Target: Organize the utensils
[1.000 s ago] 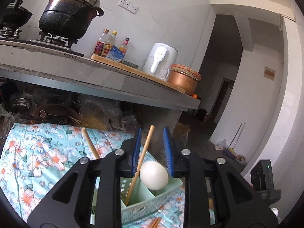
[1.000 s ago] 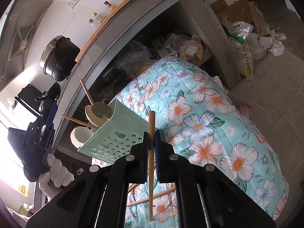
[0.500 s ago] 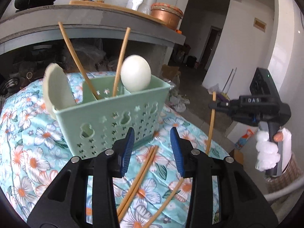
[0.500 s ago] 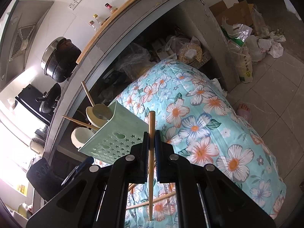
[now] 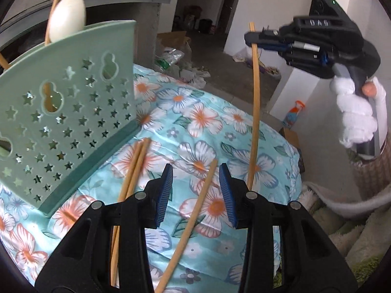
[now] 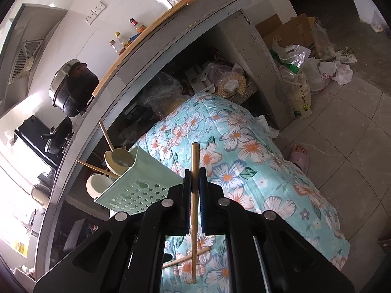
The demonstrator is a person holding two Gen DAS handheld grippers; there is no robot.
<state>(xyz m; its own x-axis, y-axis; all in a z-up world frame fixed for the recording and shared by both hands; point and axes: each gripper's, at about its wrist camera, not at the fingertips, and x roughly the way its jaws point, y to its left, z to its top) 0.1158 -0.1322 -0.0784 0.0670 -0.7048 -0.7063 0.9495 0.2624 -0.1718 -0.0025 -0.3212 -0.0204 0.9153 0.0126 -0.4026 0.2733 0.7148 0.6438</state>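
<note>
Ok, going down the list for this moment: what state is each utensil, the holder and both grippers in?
Left gripper: open, empty, above the single chopstick.
Right gripper: shut on an upright wooden chopstick.
Single wooden chopstick: lying loose on the floral cloth.
Pair of wooden chopsticks: lying side by side beside the holder.
Pale green perforated plastic holder: upright, holding white spoons and chopsticks.

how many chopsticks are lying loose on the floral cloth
3: a pair of chopsticks side by side beside the green basket, a single chopstick between the left hand-held gripper jaws. More may be hidden.
</note>
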